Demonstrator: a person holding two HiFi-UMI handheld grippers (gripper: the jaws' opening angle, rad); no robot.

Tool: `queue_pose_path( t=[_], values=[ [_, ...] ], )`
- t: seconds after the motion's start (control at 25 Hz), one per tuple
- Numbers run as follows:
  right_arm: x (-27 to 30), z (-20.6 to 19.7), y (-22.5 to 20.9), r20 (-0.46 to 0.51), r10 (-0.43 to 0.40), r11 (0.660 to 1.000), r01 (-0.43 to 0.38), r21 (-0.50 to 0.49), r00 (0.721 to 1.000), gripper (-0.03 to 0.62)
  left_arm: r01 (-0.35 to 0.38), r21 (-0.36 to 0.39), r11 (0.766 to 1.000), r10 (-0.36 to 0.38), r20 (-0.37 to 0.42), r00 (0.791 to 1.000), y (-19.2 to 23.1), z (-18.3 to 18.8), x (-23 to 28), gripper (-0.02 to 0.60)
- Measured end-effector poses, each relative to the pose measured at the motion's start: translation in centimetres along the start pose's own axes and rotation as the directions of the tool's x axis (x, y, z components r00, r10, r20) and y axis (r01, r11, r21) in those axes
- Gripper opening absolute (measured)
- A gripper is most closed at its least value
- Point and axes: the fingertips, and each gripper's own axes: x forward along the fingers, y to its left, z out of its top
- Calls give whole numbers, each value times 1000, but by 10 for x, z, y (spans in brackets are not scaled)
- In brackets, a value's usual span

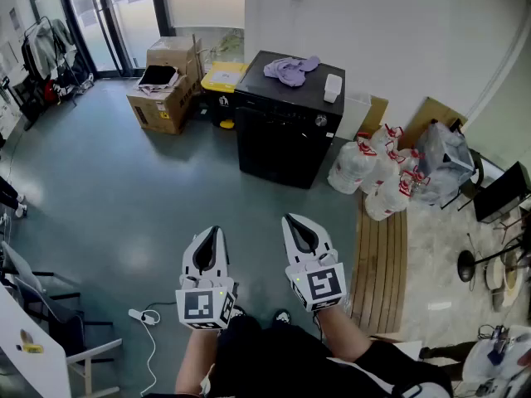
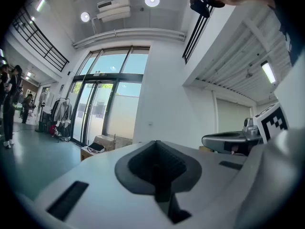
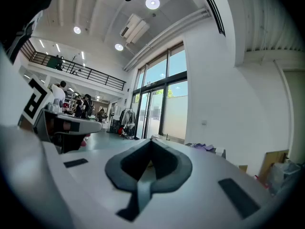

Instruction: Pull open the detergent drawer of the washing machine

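Observation:
The washing machine (image 1: 282,131) is a black box standing by the far wall, with a knob (image 1: 321,120) on its front top edge; I cannot make out its detergent drawer from here. A purple cloth (image 1: 290,69) and a small white object (image 1: 333,87) lie on its lid. My left gripper (image 1: 209,232) and right gripper (image 1: 292,220) are held side by side close to the body, well short of the machine, both pointing level towards it. Each is shut with nothing between the jaws, as the left gripper (image 2: 156,144) and right gripper (image 3: 151,143) views show.
Cardboard boxes (image 1: 163,85) and a yellow bin (image 1: 222,77) stand left of the machine. White bags with red ties (image 1: 377,168) sit to its right above a wooden pallet (image 1: 380,259). A power strip with its cable (image 1: 141,315) lies on the floor near my left side.

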Motion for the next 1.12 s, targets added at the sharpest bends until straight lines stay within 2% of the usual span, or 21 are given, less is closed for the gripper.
queue_pose_path(
  t=[0.16, 0.32, 0.56, 0.68, 0.76, 0.84, 0.88, 1.12],
  values=[
    [11, -2, 7, -11, -6, 1000, 7, 21, 1000, 8, 23, 13, 1000, -23, 4, 1000, 8, 5, 1, 21],
    [24, -8, 21, -28, -2, 1000, 2, 24, 1000, 9, 42, 3, 999, -42, -19, 999, 23, -6, -1, 21],
    [42, -24, 40, -66, 7, 998, -3, 56, 998, 9, 127, -4, 992, -127, -73, 989, 41, -19, 6, 26],
    [53, -28, 53, -67, 17, 997, -12, 82, 998, 77, 138, -3, 990, -137, -86, 987, 58, -25, 6, 42],
    [60, -31, 58, -76, 25, 996, -18, 92, 997, 115, 134, -21, 991, -136, -108, 985, 70, -32, 11, 91],
    [65, -36, 61, -96, 33, 995, -24, 95, 995, 135, 128, -59, 990, -134, -123, 983, 78, -39, 15, 211],
    [68, -39, 61, -105, 38, 995, -28, 95, 994, 140, 122, -77, 989, -131, -125, 983, 82, -41, 18, 231],
    [100, -57, 48, -142, 60, 993, -45, 106, 988, 186, 130, -111, 985, -144, -132, 981, 99, -54, 51, 256]
  ],
)
